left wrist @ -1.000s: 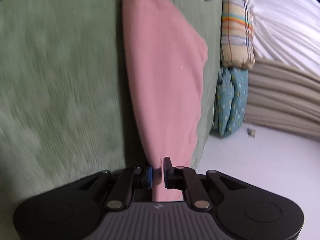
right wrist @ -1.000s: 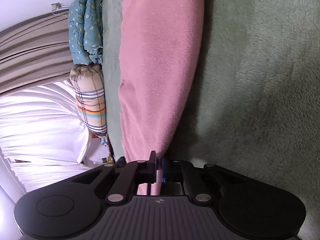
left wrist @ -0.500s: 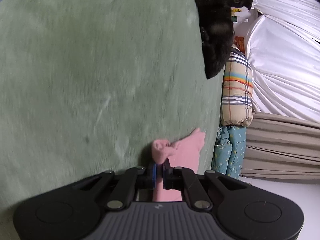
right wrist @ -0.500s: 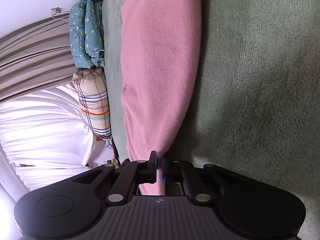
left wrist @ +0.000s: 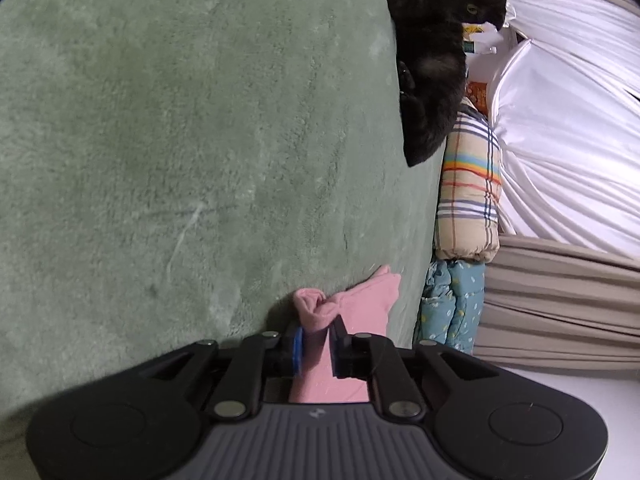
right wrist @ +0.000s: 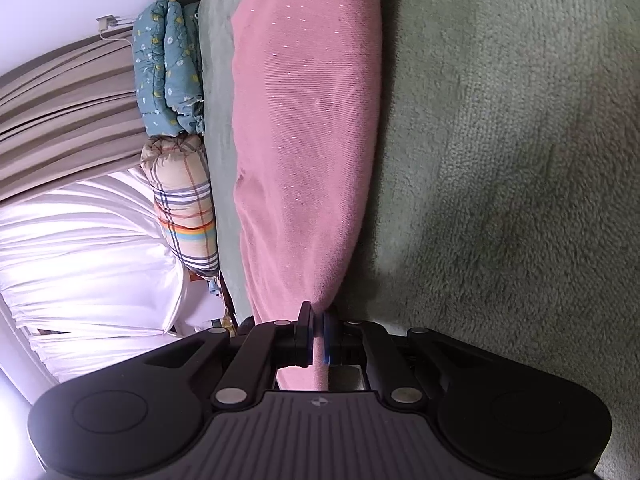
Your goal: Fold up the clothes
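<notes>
1. Green fleecy blanket [left wrist: 192, 152] filling the view ahead of and to the left of the left jaws; same blanket [right wrist: 512, 160] ahead and to the right of the right jaws.
2. White curtain [left wrist: 568, 140] and beige pleated curtain [left wrist: 560, 304] far off to the right of the left jaws.
3. Pink garment [right wrist: 304, 128] stretched out straight ahead of the right jaws, lying on the blanket; bunched into a small crumpled fold [left wrist: 344, 312] just ahead of the left jaws.
4. Black cat [left wrist: 432, 60] well ahead and to the right of the left jaws, at the blanket's edge.
5. Plaid rolled bedding [left wrist: 468, 192] and blue flowered bedding [left wrist: 452, 304] beyond the blanket's edge, right of the left jaws.
6. Left gripper [left wrist: 316, 344]: jaws just eased slightly apart, pads still pressing on pink cloth between them.
7. Right gripper [right wrist: 318, 336]: jaws clenched tight on the garment's near end.
</notes>
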### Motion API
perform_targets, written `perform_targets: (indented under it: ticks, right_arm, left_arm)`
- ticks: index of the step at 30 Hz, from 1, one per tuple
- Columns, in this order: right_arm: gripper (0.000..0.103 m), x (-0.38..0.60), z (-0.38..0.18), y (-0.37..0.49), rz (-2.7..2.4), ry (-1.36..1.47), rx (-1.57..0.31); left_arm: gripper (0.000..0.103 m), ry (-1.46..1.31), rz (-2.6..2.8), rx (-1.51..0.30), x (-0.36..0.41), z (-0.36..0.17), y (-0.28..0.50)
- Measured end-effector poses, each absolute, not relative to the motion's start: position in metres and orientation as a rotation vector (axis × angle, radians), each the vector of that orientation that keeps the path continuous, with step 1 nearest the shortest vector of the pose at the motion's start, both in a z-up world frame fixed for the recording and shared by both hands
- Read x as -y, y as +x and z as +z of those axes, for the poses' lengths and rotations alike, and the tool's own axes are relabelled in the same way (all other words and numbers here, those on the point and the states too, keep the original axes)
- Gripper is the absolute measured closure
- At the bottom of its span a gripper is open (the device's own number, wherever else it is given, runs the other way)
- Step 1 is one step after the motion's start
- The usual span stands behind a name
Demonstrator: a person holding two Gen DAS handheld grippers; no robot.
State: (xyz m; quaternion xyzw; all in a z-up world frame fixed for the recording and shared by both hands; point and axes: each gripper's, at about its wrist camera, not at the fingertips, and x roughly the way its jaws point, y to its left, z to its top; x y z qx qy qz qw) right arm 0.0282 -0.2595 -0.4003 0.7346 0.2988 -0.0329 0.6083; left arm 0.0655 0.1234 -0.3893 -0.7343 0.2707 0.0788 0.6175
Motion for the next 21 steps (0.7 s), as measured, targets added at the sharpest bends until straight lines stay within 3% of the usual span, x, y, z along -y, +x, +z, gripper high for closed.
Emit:
perform_targets:
  ticks: [14,21]
  right_arm:
    - [0.099,0.269,-0.403,0.021,-0.085,1.632,-0.747]
    - [0.097,0.279,-0.388,0.002,-0.059,1.621,-0.772]
  left_arm:
    - [0.095,-1.655,0.167,-0.636,-0.131,-0.393,0.053]
    - [0.095,-1.546,0.170,-0.654,-0.156,-0.366,0.041]
